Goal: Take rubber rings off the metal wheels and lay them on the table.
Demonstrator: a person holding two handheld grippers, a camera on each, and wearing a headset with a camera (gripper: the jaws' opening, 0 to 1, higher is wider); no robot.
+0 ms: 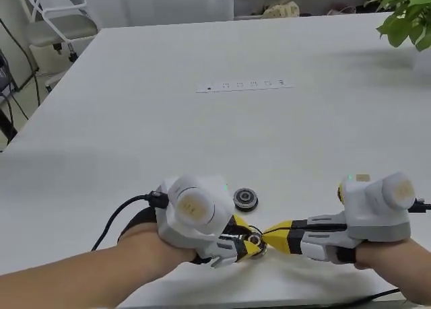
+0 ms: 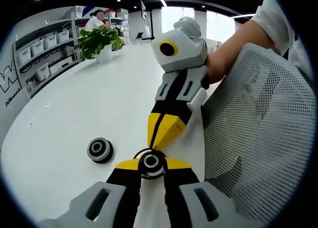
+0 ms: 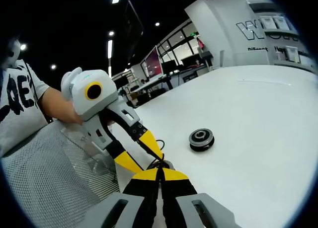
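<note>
Two wheels: a small round metal wheel (image 2: 151,163) is held at the near edge of the table. A second round metal wheel (image 1: 246,199) lies loose just beyond it, with its dark ring apparently not yet taken off.
Ring: a thin black rubber ring (image 2: 140,152) shows as a fine loop standing off the held wheel's rim, toward the right gripper's tips. I judge it partly peeled, not free.
Left gripper (image 2: 152,166): its yellow jaw tips are clenched around the held wheel, one on each side.
Right gripper (image 3: 160,172): the jaws are pressed together with no gap, and they seem to pinch the loop of the ring just beside the wheel.
Step in hand: stripping the ring from the clamped wheel.
Doing it well: keep the left grip firm and motionless. Draw the right gripper away across the rim so the loop rolls over the edge rather than stretching straight out. Pinch rubber alone, not metal. If the pull is too quick, the ring is likely to snap back or tug the wheel out of the clamp.
Next: lay the freed ring on bare table to the right, away from the loose wheel.
Hand pose: the left hand (image 1: 153,247) comes in from the near left and the right hand (image 1: 385,256) from the near right. Both grippers lie low and nearly level, nose to nose.
Table: the broad white table (image 1: 202,134) stretches far beyond the work.
</note>
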